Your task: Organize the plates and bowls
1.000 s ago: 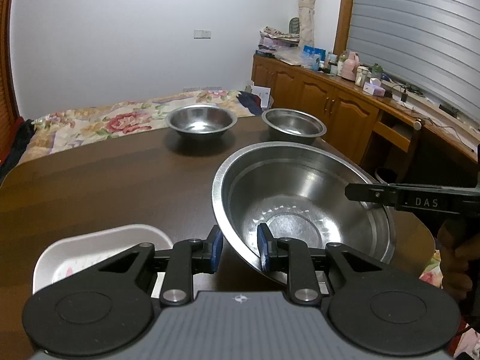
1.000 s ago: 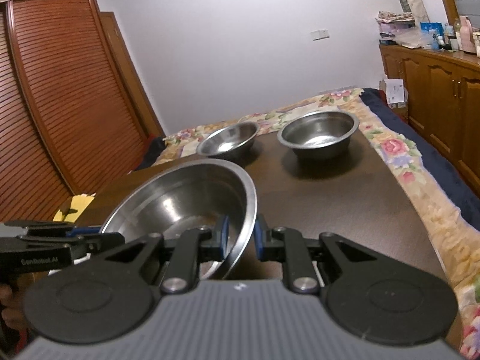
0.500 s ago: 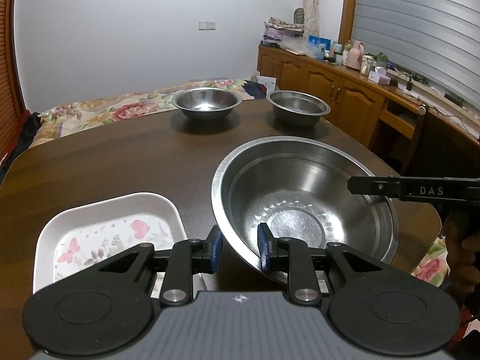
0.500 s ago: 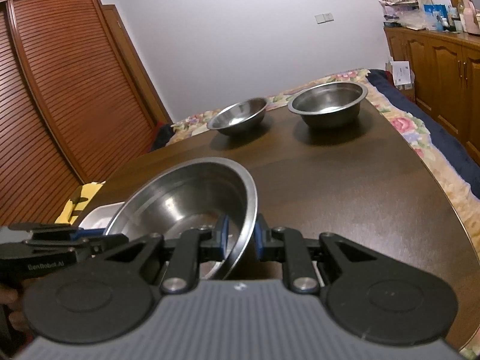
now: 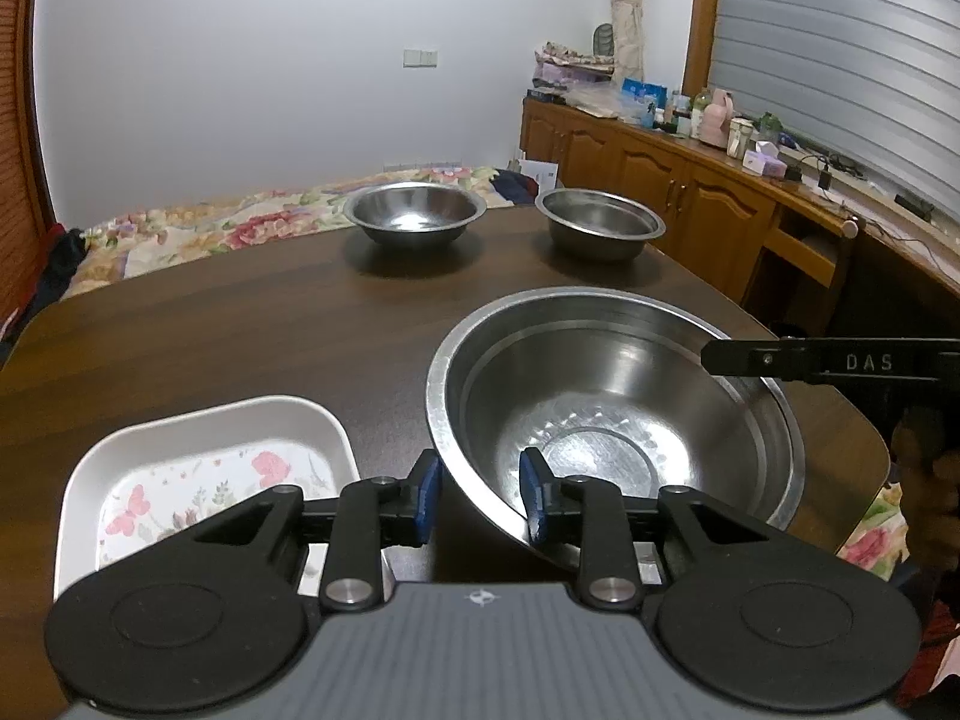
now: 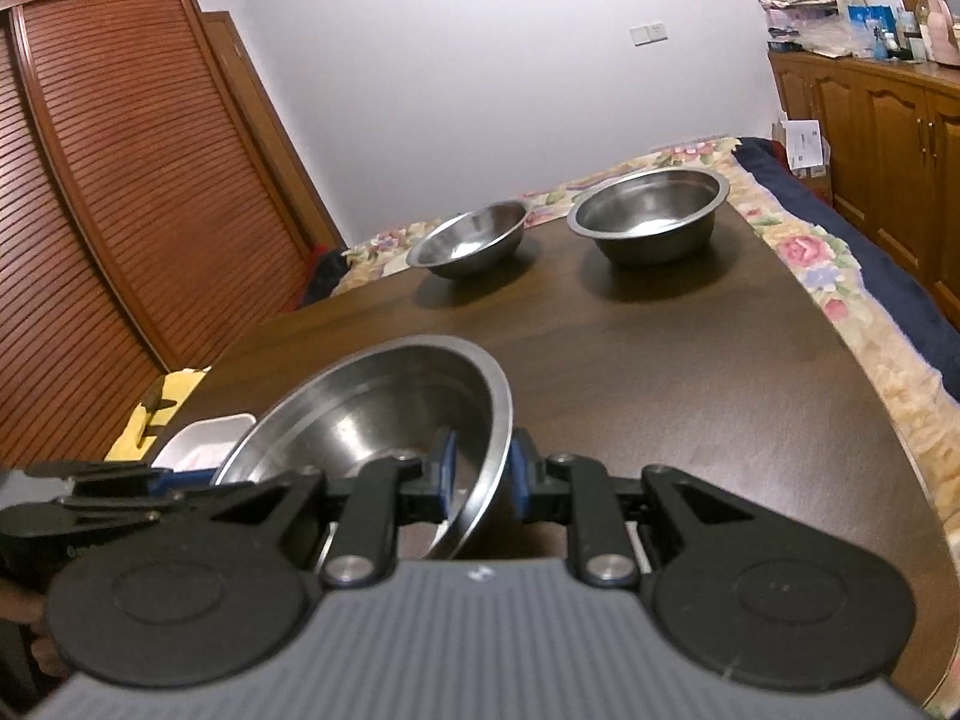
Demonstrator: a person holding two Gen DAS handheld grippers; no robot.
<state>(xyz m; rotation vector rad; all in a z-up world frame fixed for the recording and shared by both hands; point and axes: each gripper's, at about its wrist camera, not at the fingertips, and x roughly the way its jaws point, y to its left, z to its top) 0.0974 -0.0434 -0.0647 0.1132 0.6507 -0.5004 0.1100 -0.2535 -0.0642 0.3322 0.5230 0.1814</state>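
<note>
A large steel bowl (image 5: 624,414) is held off the dark wooden table (image 5: 240,330) by both grippers. My left gripper (image 5: 480,495) is shut on its near-left rim. My right gripper (image 6: 480,474) is shut on its right rim; in the left wrist view it shows as a black bar (image 5: 828,360) at the right. The bowl also shows in the right wrist view (image 6: 372,414), tilted. Two smaller steel bowls (image 5: 415,213) (image 5: 599,228) stand at the far side of the table. A white floral plate (image 5: 204,468) lies near left.
A flowered bed (image 5: 180,228) lies beyond the table. Wooden cabinets (image 5: 690,192) with clutter run along the right wall. A slatted wooden wardrobe (image 6: 120,180) stands at the left. The table edge (image 6: 900,450) curves at the right.
Both grippers and the large bowl have drawn back toward the near side of the table. The white plate has come more fully into the left wrist view.
</note>
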